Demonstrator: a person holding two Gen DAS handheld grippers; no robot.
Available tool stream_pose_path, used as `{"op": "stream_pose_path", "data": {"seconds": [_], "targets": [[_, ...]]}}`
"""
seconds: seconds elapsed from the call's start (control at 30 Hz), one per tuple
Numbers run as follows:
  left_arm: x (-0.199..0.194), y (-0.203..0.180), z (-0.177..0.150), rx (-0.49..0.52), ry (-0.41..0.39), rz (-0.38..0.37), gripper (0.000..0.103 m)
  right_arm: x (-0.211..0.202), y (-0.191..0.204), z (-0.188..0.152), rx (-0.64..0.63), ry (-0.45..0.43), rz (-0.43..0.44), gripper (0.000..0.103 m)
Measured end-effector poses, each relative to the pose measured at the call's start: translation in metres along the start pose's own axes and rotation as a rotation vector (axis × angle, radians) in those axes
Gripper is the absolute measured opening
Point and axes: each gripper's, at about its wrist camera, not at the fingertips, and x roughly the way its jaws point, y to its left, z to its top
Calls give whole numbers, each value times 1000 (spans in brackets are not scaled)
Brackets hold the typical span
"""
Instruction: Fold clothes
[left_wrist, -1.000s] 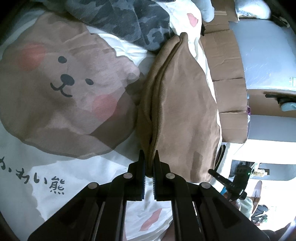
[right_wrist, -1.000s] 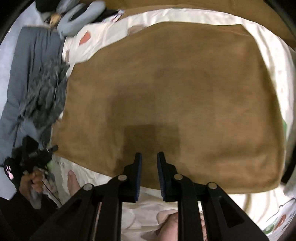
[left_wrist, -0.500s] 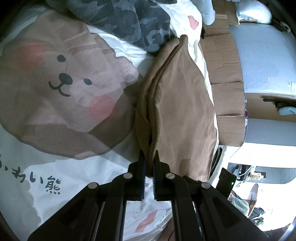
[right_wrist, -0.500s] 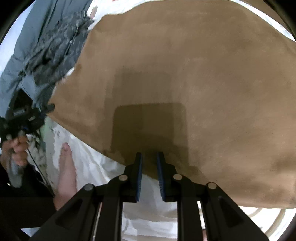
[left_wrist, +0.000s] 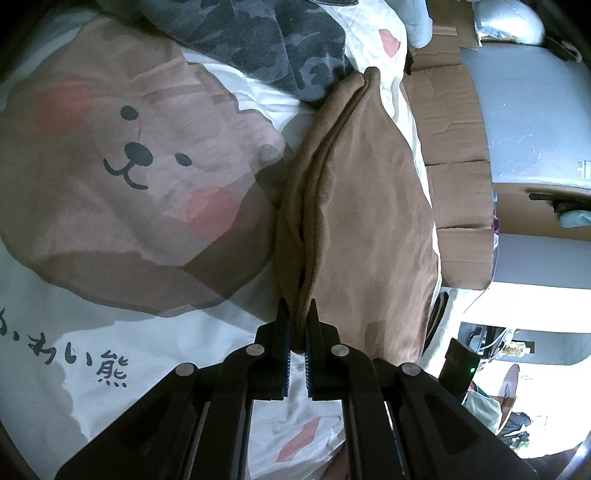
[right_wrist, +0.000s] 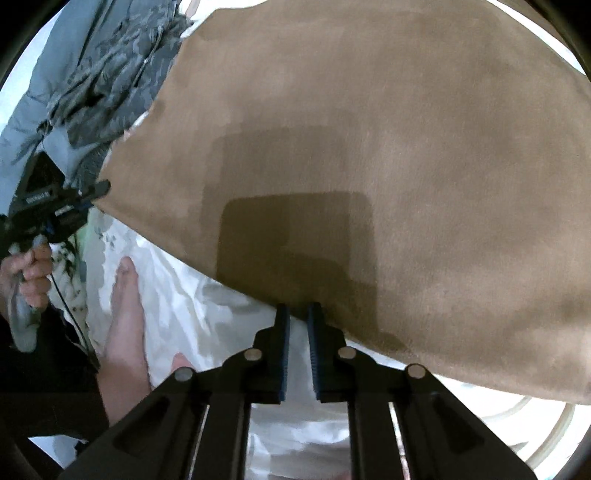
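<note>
Underneath everything lies a white bedspread (left_wrist: 155, 332) printed with a big brown bear face, and on it rests the folded brown garment (left_wrist: 369, 206), its layered edge running toward the left wrist camera. A grey camouflage garment (left_wrist: 266, 40) is heaped just beyond it, touching its far end. Flattened cardboard (left_wrist: 454, 133) lines the bed's side. The left gripper (left_wrist: 298, 314) is clamped on the brown garment's near edge; the right gripper (right_wrist: 297, 314) pinches another edge of the same cloth. A bare foot (right_wrist: 123, 306) rests on the sheet.
</note>
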Motion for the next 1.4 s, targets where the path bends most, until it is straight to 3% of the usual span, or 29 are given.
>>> {"op": "stream_pose_path", "data": {"seconds": [0.27,0.5,0.97,1.4], "targets": [[0,4,3,5,17,5,5,-31,2,23,-12,-63,-14,7],[-7,3,-2,5,4,-37,5,-48,8,51,-42,-109,-93,7],[-8,16,1,-1,14,-101,5,21,24,83,77,-99,-195,7],[2,36,-7,-80,2,-111,5,11,-5,138,166,-202,-290,7]]}}
